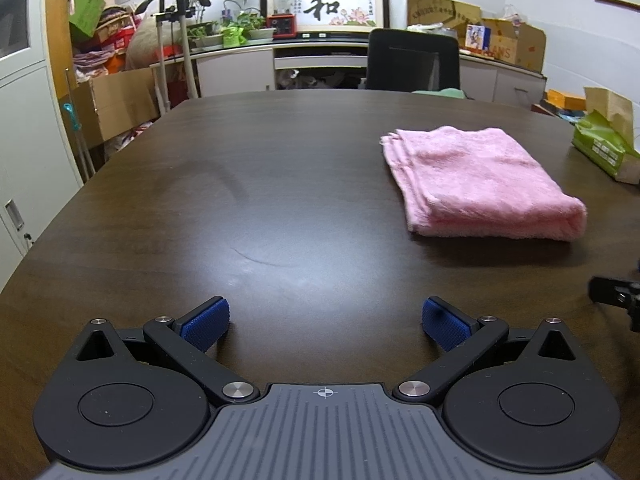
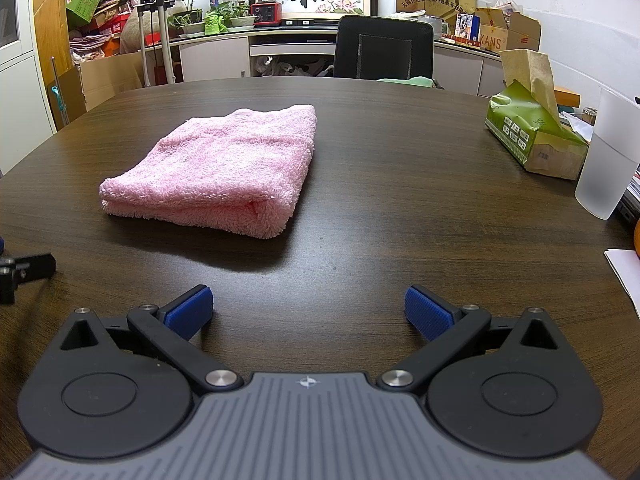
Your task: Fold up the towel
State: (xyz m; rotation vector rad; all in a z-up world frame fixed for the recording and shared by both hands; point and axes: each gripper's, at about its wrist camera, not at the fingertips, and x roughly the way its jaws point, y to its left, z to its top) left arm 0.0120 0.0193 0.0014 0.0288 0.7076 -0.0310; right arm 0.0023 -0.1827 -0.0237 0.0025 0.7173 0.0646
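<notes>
Both claws hang low over the table [image 1: 280,208], left claw [image 1: 325,322] and right claw [image 2: 308,310] spread and empty. Between and ahead of them lies the pink towel [image 2: 224,168], apparently already folded into a thick pad.

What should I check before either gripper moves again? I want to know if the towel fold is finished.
1. Pink terry towel folded into a compact rectangle: ok.
2. Towel lying flat on the dark wooden table: ok.
3. Left gripper open, holding nothing: ok.
4. Right gripper open, holding nothing: ok.
5. Layer edges aligned on the far side: cannot tell.
6. Green tissue box apart from towel: ok.
</notes>
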